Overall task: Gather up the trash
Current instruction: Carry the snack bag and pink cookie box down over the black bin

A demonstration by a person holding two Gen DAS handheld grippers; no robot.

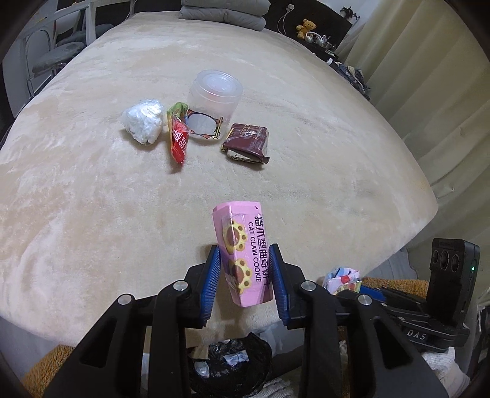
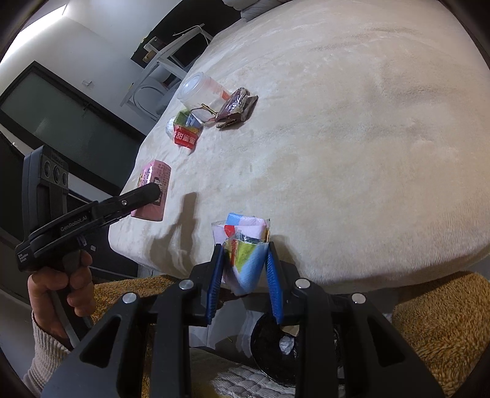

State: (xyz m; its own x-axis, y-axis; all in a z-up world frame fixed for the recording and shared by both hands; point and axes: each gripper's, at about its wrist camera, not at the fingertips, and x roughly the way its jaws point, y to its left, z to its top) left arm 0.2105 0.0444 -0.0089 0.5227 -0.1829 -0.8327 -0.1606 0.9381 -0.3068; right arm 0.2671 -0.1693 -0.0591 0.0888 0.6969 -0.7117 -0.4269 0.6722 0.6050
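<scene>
We held the left gripper (image 1: 245, 275) clamped on a pink cookie box (image 1: 243, 254), its blue pads (image 1: 211, 284) pressed to both long sides; the box stood nearly upright between them, lifted just above the near edge of the bed (image 1: 92, 183), which was covered in a cream plush blanket; the label read "CAT CLAW COOKIE". In the right wrist view the same pink cookie box (image 2: 153, 189) showed at the bed's edge, gripped by the left gripper (image 2: 153, 191), with our left hand (image 2: 61, 284) around its handle.

We held the right gripper (image 2: 245, 263) closed on a crumpled colourful wrapper (image 2: 245, 251), pinched between its blue pads (image 2: 272, 275) over the bed's near edge; from the left wrist the crumpled colourful wrapper (image 1: 341, 277) appeared low at the right, beside the right gripper's camera housing (image 1: 450, 275).

Farther up the bed lay the rest of the trash, close together: a white crumpled wad (image 1: 144, 121), a red snack packet (image 1: 177, 137) leaning against a clear plastic jar (image 1: 211, 104), and a brown wrapper (image 1: 246, 142) just right of the jar.

Below both grippers sat a black trash bag (image 1: 232, 364), open, with scraps inside; folded grey bedding (image 1: 220, 13) rested at the bed's far end.
</scene>
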